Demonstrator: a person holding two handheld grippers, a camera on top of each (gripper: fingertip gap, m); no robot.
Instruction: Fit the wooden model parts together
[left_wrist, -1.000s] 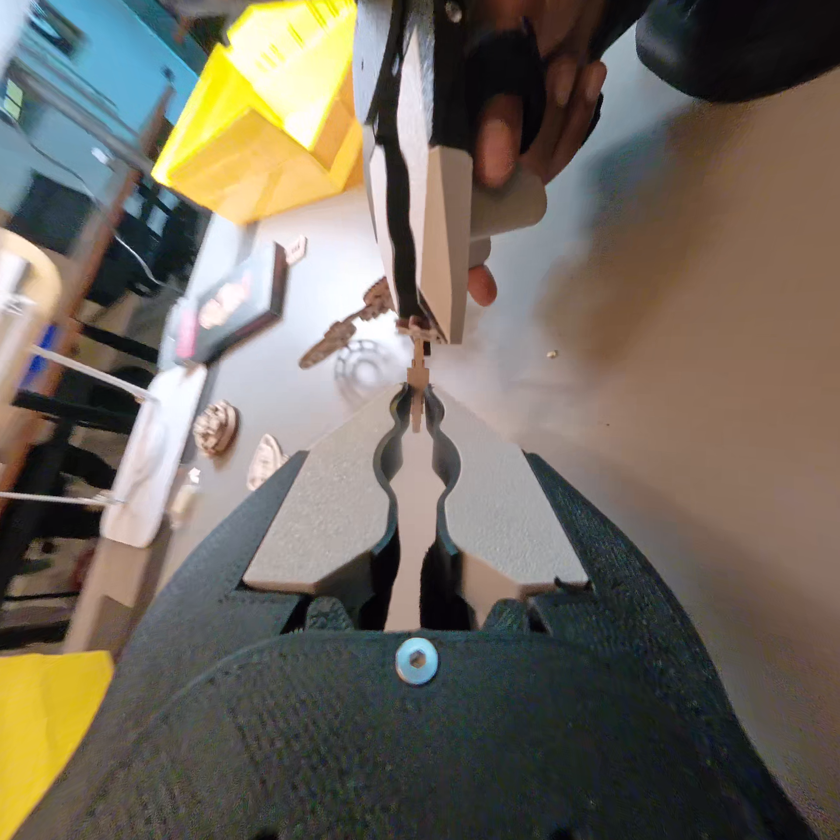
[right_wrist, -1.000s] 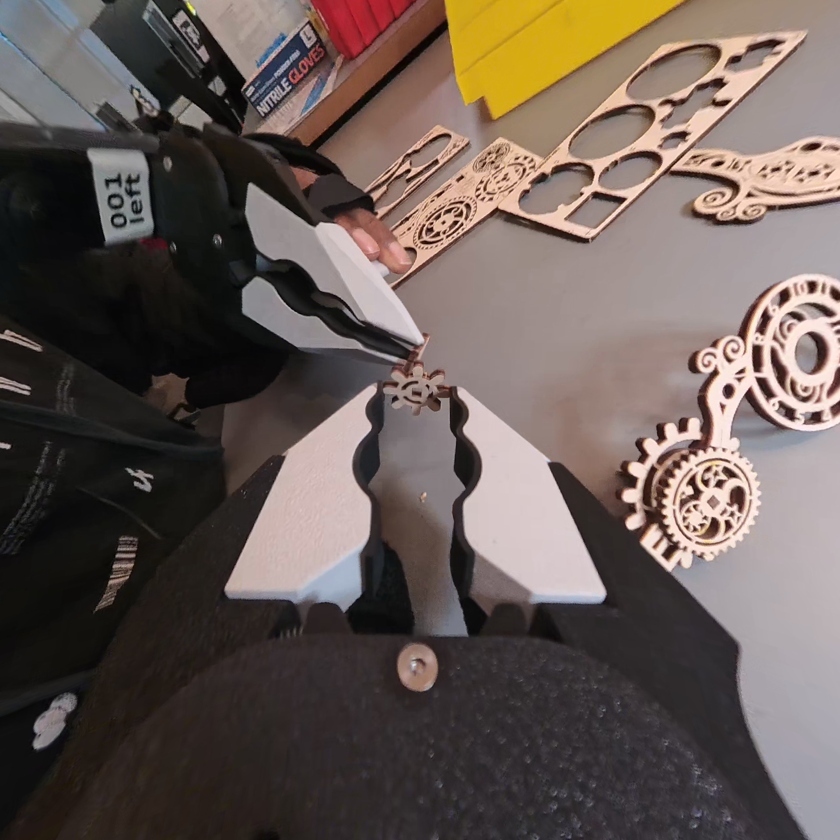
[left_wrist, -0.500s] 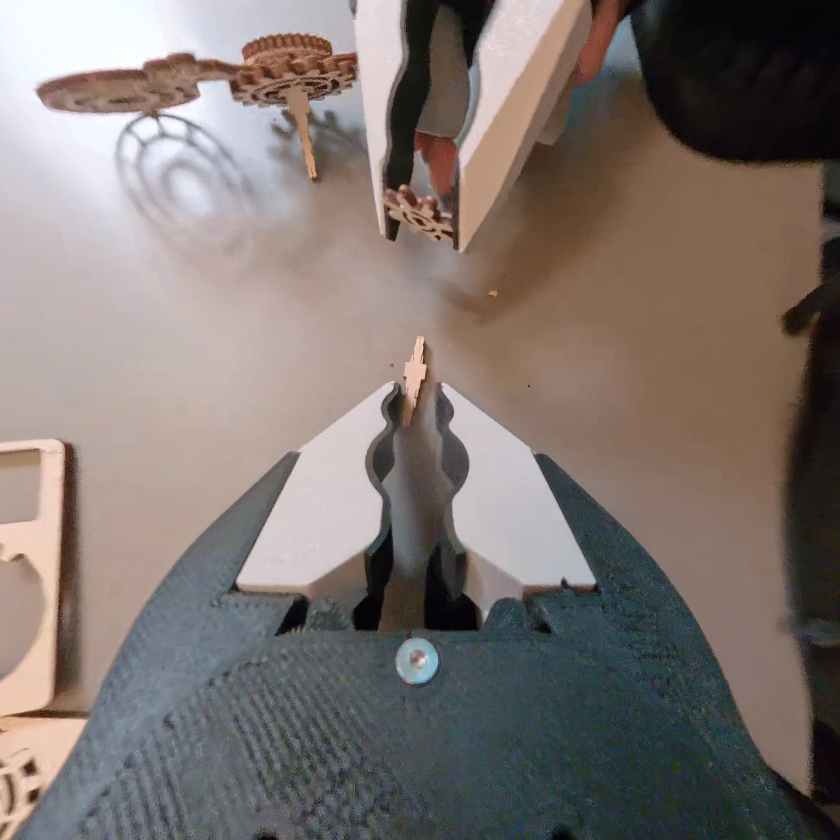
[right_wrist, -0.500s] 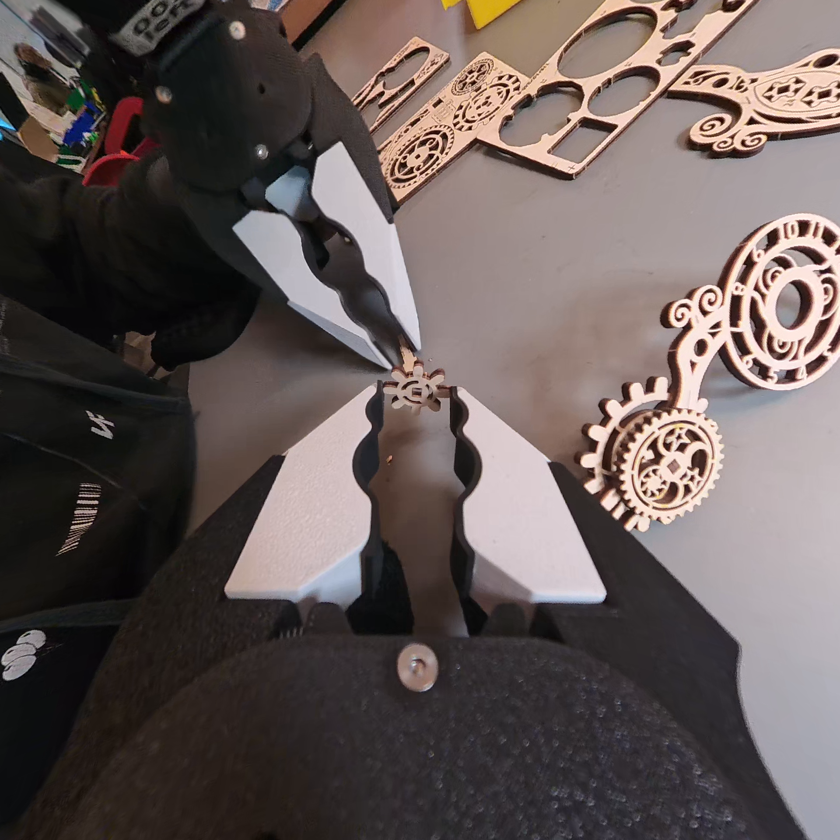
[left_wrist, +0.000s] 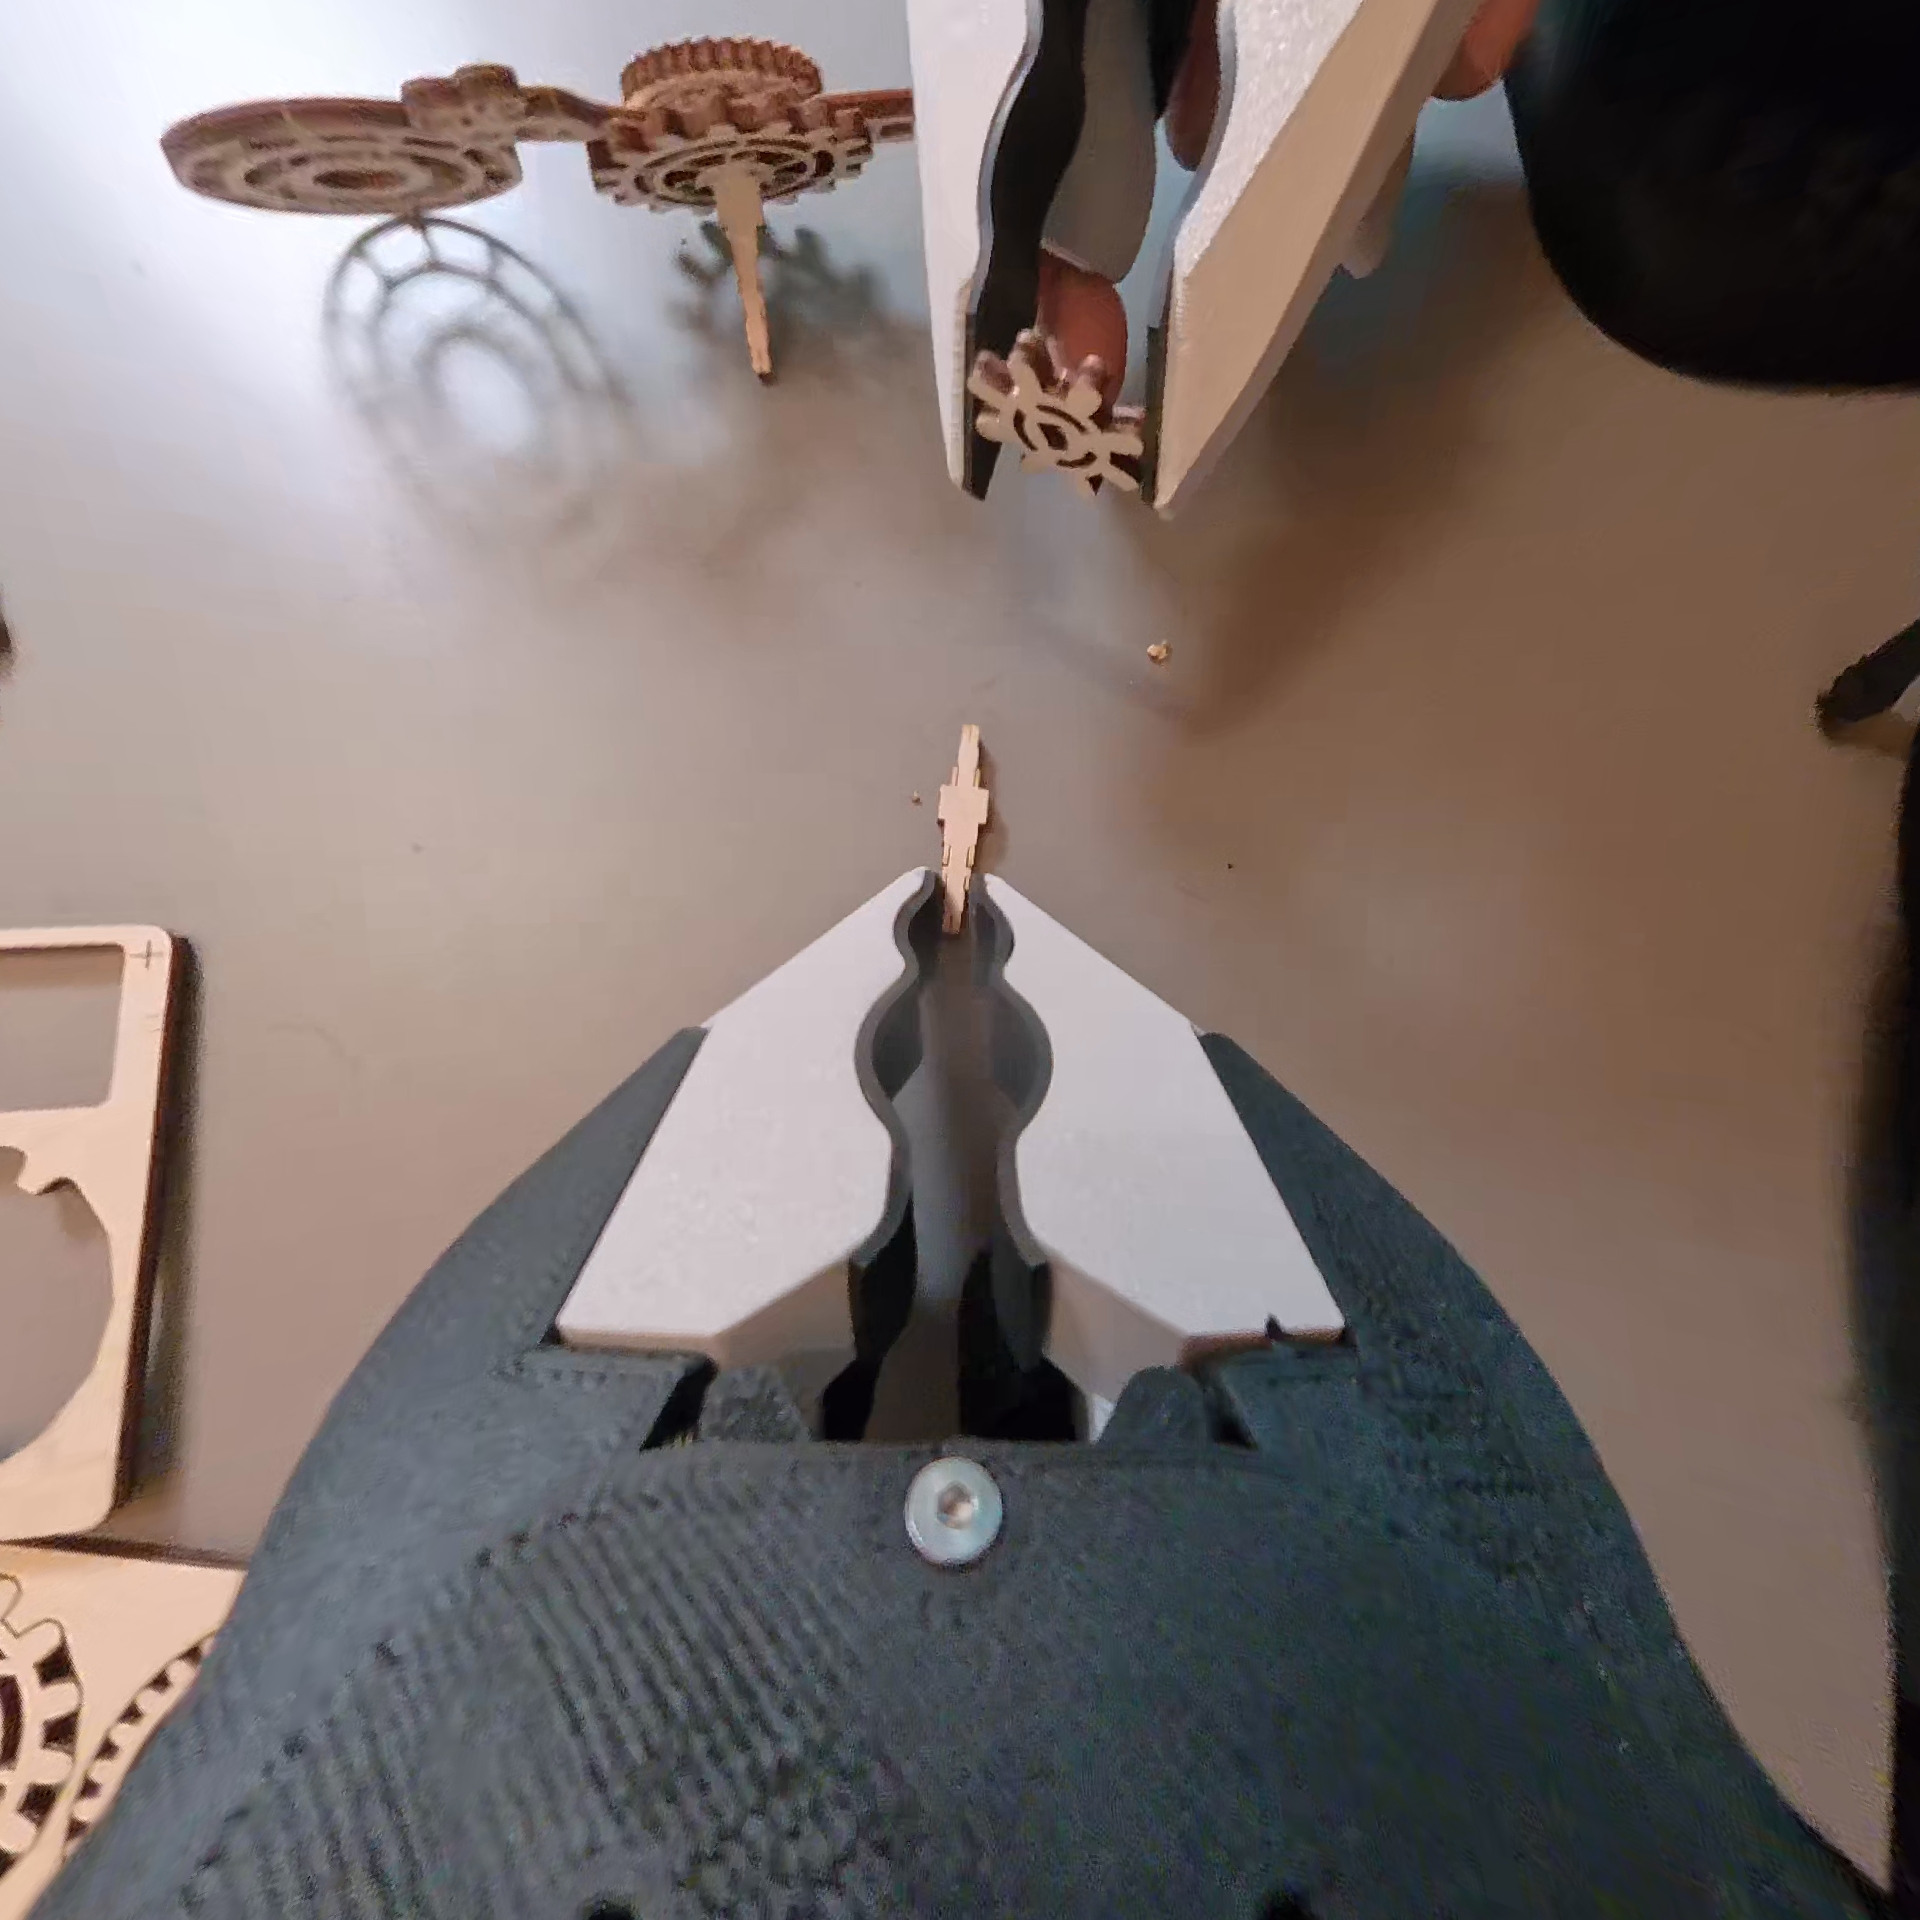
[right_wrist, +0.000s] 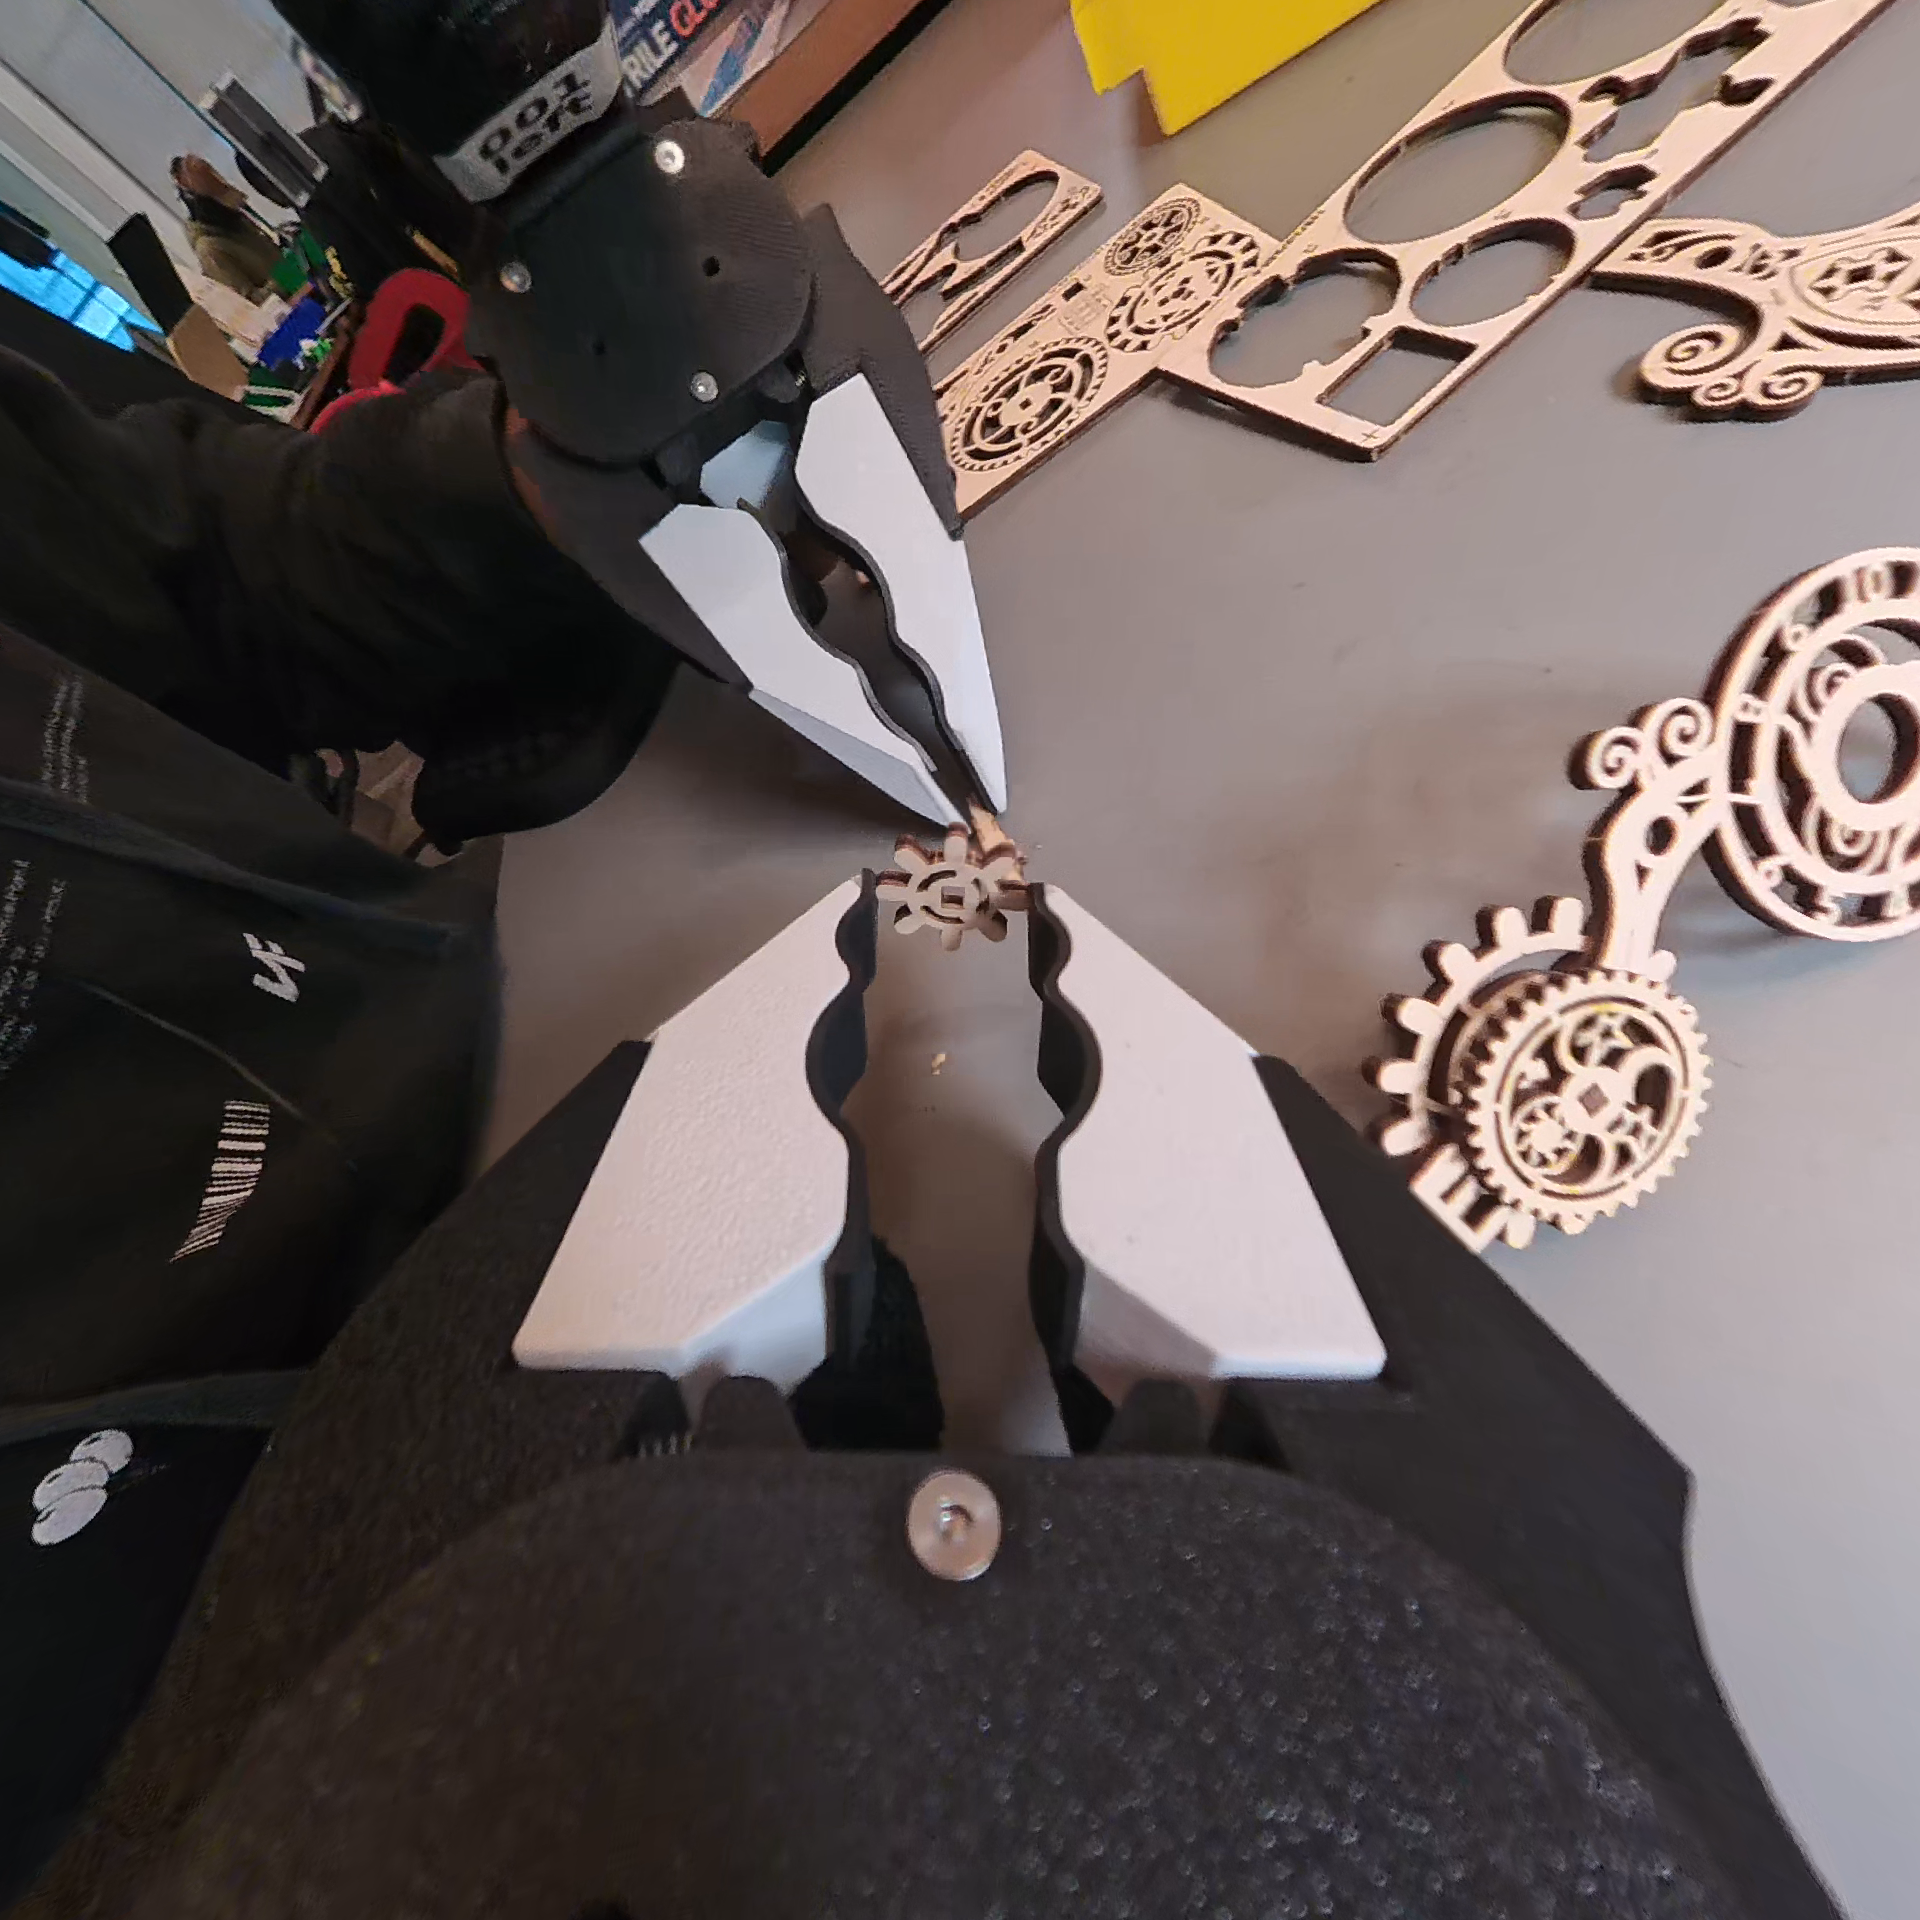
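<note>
My left gripper (left_wrist: 954, 885) is shut on a small notched wooden pin (left_wrist: 961, 821) that sticks out past its tips. My right gripper (right_wrist: 950, 891) is shut on a small wooden gear (right_wrist: 948, 896), held flat between its tips. In the left wrist view the right gripper (left_wrist: 1062, 488) and the gear (left_wrist: 1055, 426) hang ahead of the pin with a gap between them. In the right wrist view the left gripper (right_wrist: 971, 812) points down just behind the gear, and the pin (right_wrist: 987, 831) is close to the gear's far edge.
An assembled gear and dial piece (right_wrist: 1558, 1101) lies on the grey table (right_wrist: 1299, 675) to the right; it also shows in the left wrist view (left_wrist: 717, 156). Cut-out wooden sheets (right_wrist: 1403, 260) and a scrolled ornament (right_wrist: 1787, 312) lie farther back. A black bag (right_wrist: 208, 1039) is at the left.
The left gripper has swung from level to pointing down at the table. The pin, which met the gear one second ago, now stands apart from it. Both grips are unchanged.
</note>
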